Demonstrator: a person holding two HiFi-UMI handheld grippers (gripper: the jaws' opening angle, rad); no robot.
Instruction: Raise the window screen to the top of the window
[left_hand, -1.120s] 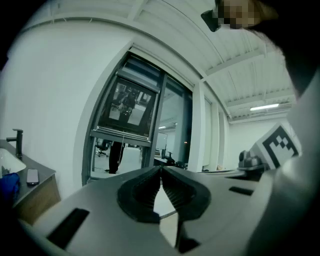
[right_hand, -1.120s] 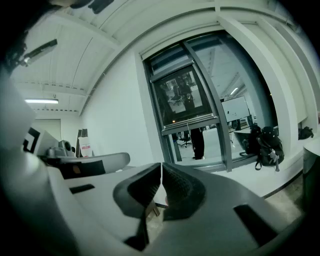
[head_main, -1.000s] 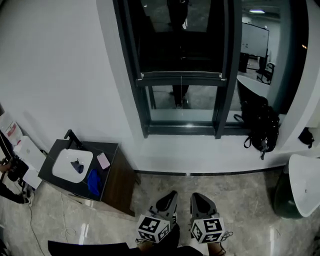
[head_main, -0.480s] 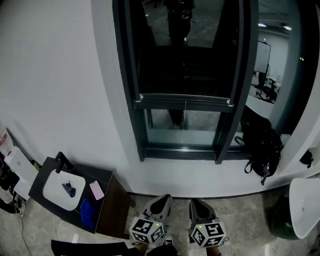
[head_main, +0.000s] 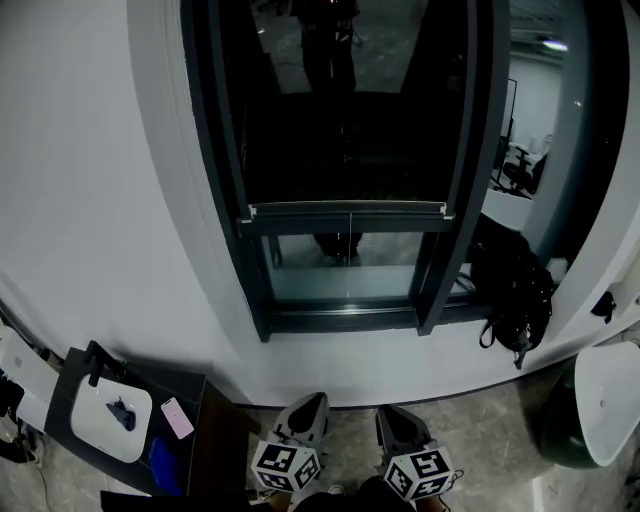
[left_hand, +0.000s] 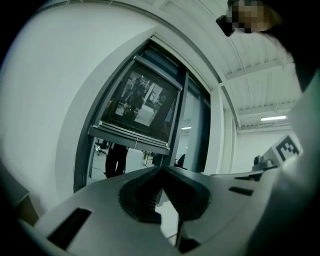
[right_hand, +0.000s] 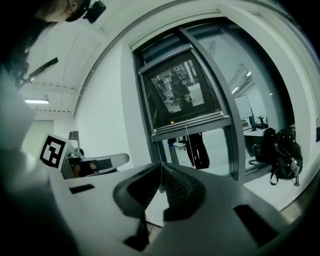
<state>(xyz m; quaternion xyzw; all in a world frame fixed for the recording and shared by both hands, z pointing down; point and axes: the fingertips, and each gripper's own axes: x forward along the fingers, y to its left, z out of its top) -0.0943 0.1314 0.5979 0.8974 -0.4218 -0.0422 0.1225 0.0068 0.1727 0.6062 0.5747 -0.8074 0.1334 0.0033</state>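
Note:
The window (head_main: 345, 160) has a dark frame, and its screen (head_main: 345, 120) hangs partway down. The screen's pale bottom bar (head_main: 346, 212) sits a little above the sill, with a thin pull cord (head_main: 350, 236) hanging from its middle. Both grippers are low in the head view, well short of the window. My left gripper (head_main: 311, 400) and right gripper (head_main: 389, 412) are side by side, both shut on nothing. In the left gripper view the bar (left_hand: 131, 138) lies beyond the closed gripper (left_hand: 160, 173). In the right gripper view the bar (right_hand: 191, 123) stands above the closed gripper (right_hand: 161, 169).
A black backpack (head_main: 511, 286) rests on the sill to the right of the window. At lower left a dark cabinet (head_main: 60, 385) carries a white tray (head_main: 110, 415), a pink phone (head_main: 176, 417) and a blue cloth (head_main: 162, 456). A white round table (head_main: 610, 400) stands at right.
The head view has moved nearer the window and to the right, so the cabinet slid left and down. The screen's bar holds its height in the frame. Both grippers stay low and shut.

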